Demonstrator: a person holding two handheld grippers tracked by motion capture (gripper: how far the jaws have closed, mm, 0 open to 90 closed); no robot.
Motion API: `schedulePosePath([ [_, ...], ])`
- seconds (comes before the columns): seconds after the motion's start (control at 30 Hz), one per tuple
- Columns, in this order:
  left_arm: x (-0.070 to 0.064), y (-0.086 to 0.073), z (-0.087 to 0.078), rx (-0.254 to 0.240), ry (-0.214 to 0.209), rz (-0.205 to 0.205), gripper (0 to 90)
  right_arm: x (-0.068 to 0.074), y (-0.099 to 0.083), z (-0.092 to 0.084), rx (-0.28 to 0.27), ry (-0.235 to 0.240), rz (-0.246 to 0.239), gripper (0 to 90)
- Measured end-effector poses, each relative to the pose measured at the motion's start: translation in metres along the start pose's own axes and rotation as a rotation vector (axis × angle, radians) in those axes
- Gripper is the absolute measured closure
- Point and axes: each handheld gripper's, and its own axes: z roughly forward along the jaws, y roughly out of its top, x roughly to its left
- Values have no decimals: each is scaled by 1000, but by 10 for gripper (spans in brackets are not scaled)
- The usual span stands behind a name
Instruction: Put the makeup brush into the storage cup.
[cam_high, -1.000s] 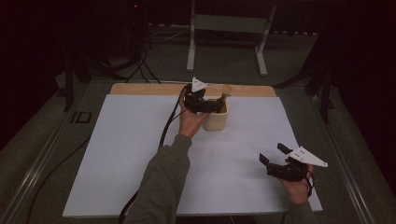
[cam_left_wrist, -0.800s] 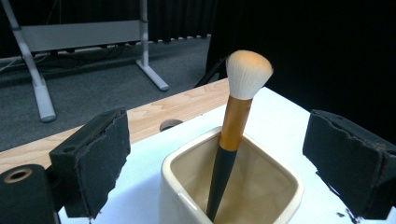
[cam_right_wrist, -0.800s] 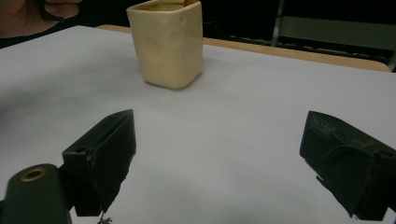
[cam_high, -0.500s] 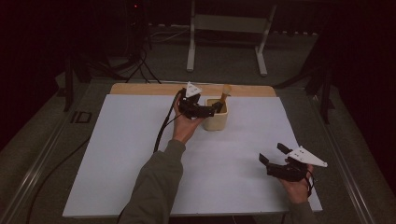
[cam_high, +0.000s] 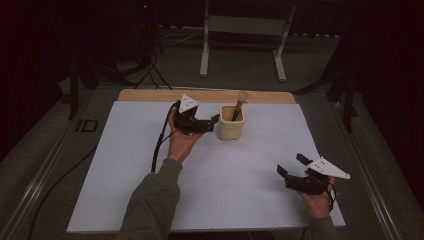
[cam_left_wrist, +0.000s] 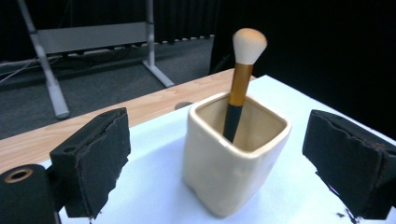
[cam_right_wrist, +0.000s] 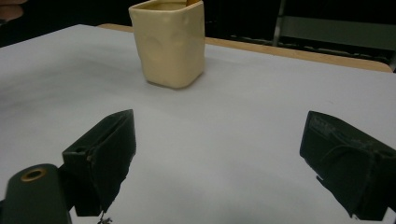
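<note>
We see a cream ceramic cup (cam_high: 231, 123) with squared walls standing upright toward the far middle of the white table sheet (cam_high: 150, 200), a makeup brush (cam_left_wrist: 239, 79) leaning inside it. The left gripper view tells us most about the brush: a dark lower handle, a gold ferrule and a pale bristle head poking above the rim; from above it reads as little more than a slanted stick. The right gripper view catches the cup's dimpled side, with just a sliver of the brush at the rim.

The left gripper (cam_high: 212, 122) sits just left of the cup, jaws spread wide, not touching it. The right gripper (cam_high: 292, 165) rests near the sheet's near right corner, well apart from the cup, jaws likewise spread and empty. A wooden strip (cam_high: 150, 95) edges the far side of the sheet.
</note>
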Motion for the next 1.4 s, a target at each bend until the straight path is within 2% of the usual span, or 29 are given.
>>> schedulePosePath([
  [0.37,13,-17,-39,28,42,47,83,0,0,-1,2,-3,3,106],
  [0.53,25,-26,-59,25,77,36,85,0,-1,-1,5,-1,-1,106],
  [0.77,32,-41,-88,29,80,42,86,0,-1,0,8,-1,-4,106],
  [1.23,44,-80,-139,16,86,-15,86,1,-1,0,10,-1,-4,106],
  [1.4,47,-92,-154,25,102,-18,86,1,-1,0,12,-1,-4,106],
])
